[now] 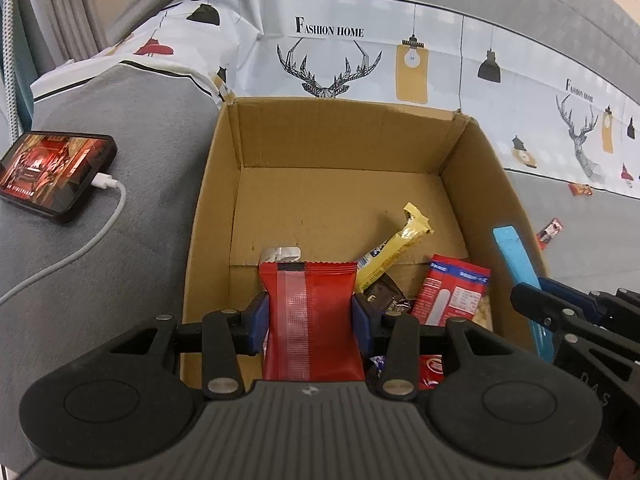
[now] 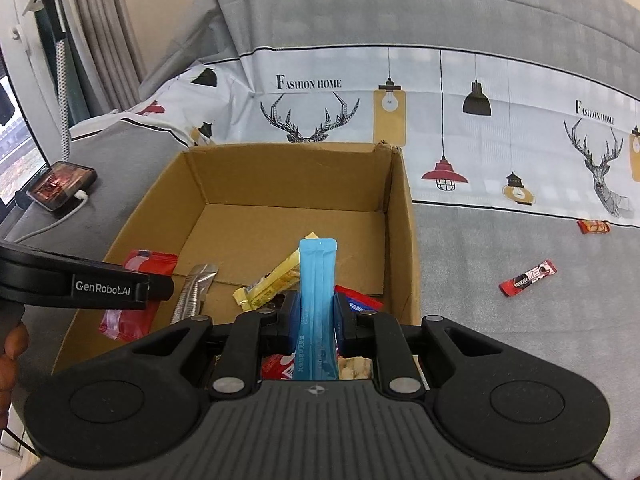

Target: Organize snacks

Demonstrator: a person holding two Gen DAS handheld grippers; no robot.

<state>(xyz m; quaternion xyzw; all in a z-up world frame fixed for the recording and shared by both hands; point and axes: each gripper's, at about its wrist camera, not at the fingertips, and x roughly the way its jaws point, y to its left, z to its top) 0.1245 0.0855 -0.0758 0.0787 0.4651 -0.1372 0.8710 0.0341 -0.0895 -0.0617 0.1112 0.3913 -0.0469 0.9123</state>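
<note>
Both tools hang over the open cardboard box (image 1: 472,184) on the bed. Left tool (image 1: 308,320) pinches a red snack packet (image 1: 308,312) between its blue pads; right tool (image 2: 316,316) clamps a slim blue stick pack (image 2: 318,280). Inside the box lie a yellow bar (image 1: 396,248) and other snacks. At two o'clock from the box, two small red wrappers (image 2: 528,278) sit on the bedcover.

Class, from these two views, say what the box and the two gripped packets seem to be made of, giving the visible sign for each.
Box: matte brown corrugated cardboard, judging by creased flaps and frayed corners.
Red packet: probably glossy plastic film, with crimped top edge.
Blue sachet: likely smooth plastic or foil laminate, with lengthwise folds.
</note>
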